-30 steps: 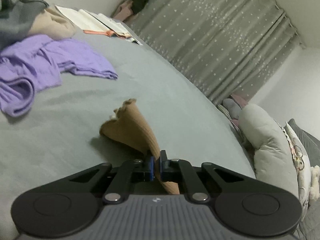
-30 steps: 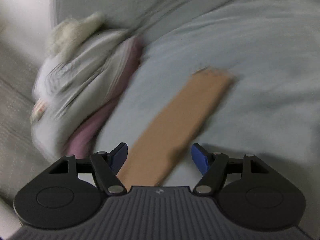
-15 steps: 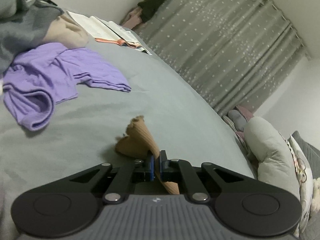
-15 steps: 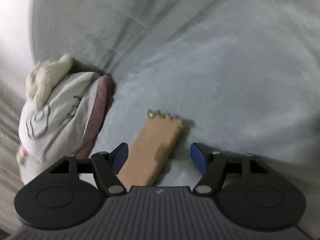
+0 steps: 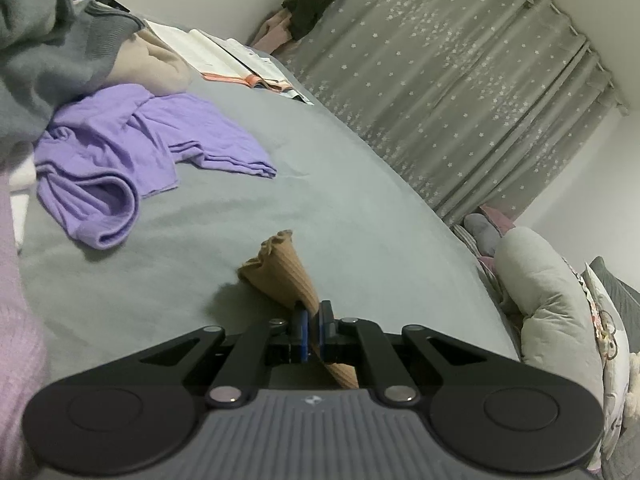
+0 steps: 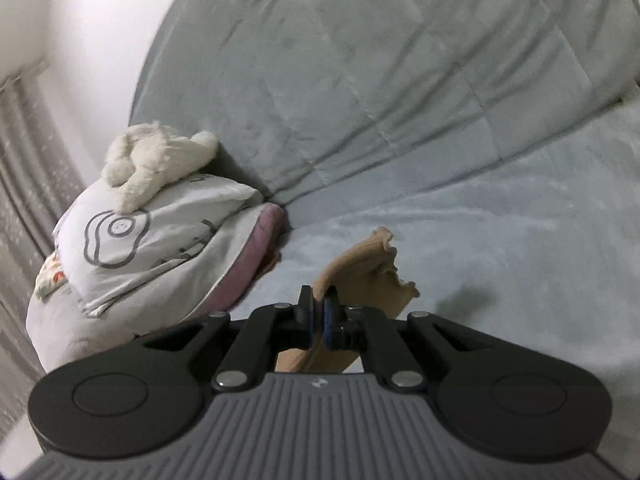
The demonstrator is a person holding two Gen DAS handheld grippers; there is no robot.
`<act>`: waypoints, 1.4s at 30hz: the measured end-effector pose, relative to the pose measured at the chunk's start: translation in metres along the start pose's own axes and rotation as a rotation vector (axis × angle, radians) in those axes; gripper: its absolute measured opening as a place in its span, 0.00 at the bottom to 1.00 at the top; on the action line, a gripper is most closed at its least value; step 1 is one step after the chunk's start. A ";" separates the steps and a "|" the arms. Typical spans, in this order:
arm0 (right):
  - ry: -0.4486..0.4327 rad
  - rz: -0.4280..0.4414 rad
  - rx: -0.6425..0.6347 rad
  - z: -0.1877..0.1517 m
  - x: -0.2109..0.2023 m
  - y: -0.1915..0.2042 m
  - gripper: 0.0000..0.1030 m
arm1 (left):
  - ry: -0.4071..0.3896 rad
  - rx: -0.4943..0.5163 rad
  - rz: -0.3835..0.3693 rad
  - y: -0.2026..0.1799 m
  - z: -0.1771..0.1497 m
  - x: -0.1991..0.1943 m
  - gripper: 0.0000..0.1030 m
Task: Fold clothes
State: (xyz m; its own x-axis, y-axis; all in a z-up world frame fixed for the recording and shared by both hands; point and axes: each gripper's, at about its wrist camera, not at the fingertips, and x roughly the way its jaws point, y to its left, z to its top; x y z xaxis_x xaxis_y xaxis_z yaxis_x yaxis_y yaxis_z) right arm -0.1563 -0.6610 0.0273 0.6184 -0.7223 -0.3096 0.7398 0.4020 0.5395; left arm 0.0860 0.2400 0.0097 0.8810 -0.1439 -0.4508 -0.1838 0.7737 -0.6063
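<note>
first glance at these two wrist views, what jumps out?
The tan ribbed garment, pinched in both the left gripper and the right gripper, rises off the grey bedspread in the centre foreground of each view. Next, the crumpled purple garment lies at the left of the left wrist view. In the right wrist view a white plush toy sits on a printed pillow at the left.

left tool [image 5: 313,320] clamped on tan sock [image 5: 280,276], grey bed [image 5: 320,184], purple garment [image 5: 132,152] beyond
</note>
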 end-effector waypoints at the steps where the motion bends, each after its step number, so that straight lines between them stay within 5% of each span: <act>1: 0.016 -0.011 0.023 -0.001 0.006 -0.004 0.05 | 0.002 0.003 0.003 -0.001 0.000 0.000 0.03; 5: 0.101 -0.072 0.266 -0.009 0.005 -0.044 0.13 | 0.036 -0.010 0.045 0.002 0.002 0.001 0.05; 8: 0.088 -0.206 0.450 -0.009 -0.007 -0.078 0.33 | 0.031 0.025 0.125 -0.001 0.008 -0.007 0.08; 13: 0.006 -0.271 0.401 0.013 -0.026 -0.075 0.36 | -0.024 0.188 0.194 -0.034 0.023 -0.030 0.25; 17: -0.008 -0.089 0.188 0.027 -0.035 -0.015 0.40 | -0.035 0.407 0.152 -0.083 0.029 -0.048 0.35; 19: 0.036 0.087 -0.012 0.024 -0.033 0.034 0.55 | 0.005 0.508 0.043 -0.113 0.020 -0.049 0.64; 21: 0.169 0.296 -0.224 0.006 -0.023 0.085 0.64 | 0.117 0.581 -0.136 -0.145 0.002 -0.039 0.79; 23: 0.287 0.434 -0.351 -0.017 -0.016 0.121 0.65 | 0.227 0.636 -0.270 -0.177 -0.020 -0.021 0.79; 25: 0.456 0.601 -0.580 -0.071 -0.008 0.178 0.65 | 0.291 0.709 -0.309 -0.211 -0.043 0.003 0.79; 29: 0.543 0.690 -0.765 -0.119 -0.001 0.217 0.65 | 0.465 0.804 -0.311 -0.264 -0.090 0.072 0.79; 36: 0.649 0.853 -0.877 -0.151 0.023 0.238 0.65 | 0.619 0.799 -0.432 -0.262 -0.131 0.123 0.76; 38: 0.679 0.859 -0.871 -0.158 0.029 0.236 0.64 | 0.627 0.855 -0.430 -0.265 -0.138 0.128 0.66; 40: 0.690 0.854 -0.854 -0.169 0.032 0.233 0.64 | 0.605 0.934 -0.393 -0.272 -0.141 0.133 0.33; 42: 0.703 0.843 -0.833 -0.167 0.036 0.234 0.55 | 0.586 1.005 -0.365 -0.278 -0.144 0.137 0.20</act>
State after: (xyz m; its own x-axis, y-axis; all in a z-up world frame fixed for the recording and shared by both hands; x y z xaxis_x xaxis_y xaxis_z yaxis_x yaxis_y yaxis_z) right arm 0.0831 -0.4995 0.0116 0.7732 0.2390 -0.5875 -0.1370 0.9674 0.2131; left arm 0.1949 -0.0838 0.0224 0.4326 -0.5084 -0.7446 0.6817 0.7249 -0.0989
